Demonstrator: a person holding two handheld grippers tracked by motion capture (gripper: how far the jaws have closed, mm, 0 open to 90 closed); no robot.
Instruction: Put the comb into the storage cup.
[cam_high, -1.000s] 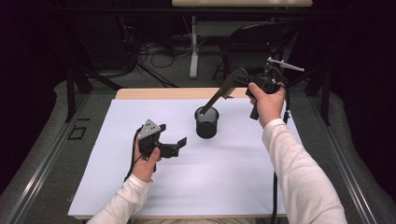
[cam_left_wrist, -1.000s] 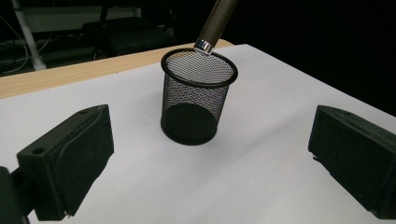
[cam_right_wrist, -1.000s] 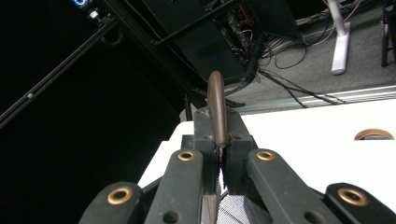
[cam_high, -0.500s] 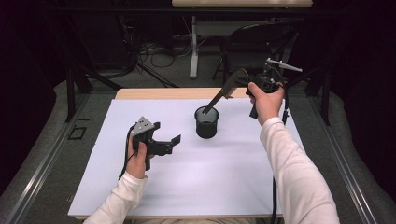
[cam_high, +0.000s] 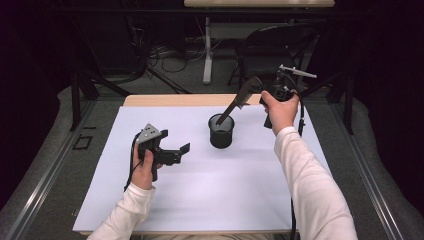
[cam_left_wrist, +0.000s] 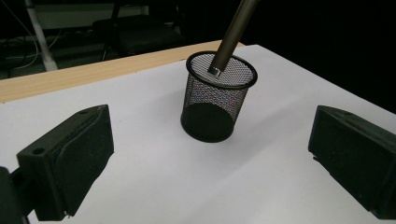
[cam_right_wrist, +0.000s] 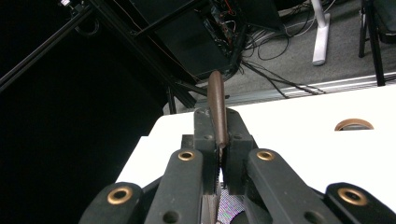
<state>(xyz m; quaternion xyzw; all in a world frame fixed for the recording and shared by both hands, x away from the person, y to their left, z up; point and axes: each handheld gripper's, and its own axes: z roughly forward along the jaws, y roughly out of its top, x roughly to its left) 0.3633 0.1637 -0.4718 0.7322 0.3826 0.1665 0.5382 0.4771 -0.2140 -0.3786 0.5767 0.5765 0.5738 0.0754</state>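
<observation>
One table (cam_high: 165, 100) carries one white sheet (cam_high: 210, 195) that covers nearly all of its top, leaving a strip of bare wood along the far edge, at twelve o'clock in the high view. Beyond that edge, on the grey floor, stands one dark chair (cam_high: 280, 45) at about one o'clock, with loose cables (cam_high: 160, 55) at eleven.

Two forearms in white sleeves (cam_high: 310, 185) come in from six o'clock, one hand to each gripper.

On the sheet stands one black mesh cup (cam_high: 221, 131), upright, a little toward twelve from the middle. In the left gripper view the cup (cam_left_wrist: 217, 100) sits between the two jaws but farther off, well apart from both.

The left gripper (cam_high: 172, 152) hovers at about nine o'clock from the cup, pointing toward three; its two jaws stand wide apart with nothing between them.

The right gripper (cam_high: 255, 90) is held above the table at about two o'clock from the cup, its jaws clamped tight on one long dark rod (cam_high: 235, 103). The rod slants down toward eight o'clock, and its lower end sits inside the cup's mouth; in the left gripper view that tip (cam_left_wrist: 215, 70) lies just below the rim. In the right gripper view the rod (cam_right_wrist: 217, 112) sticks up toward twelve from between the closed jaws.
</observation>
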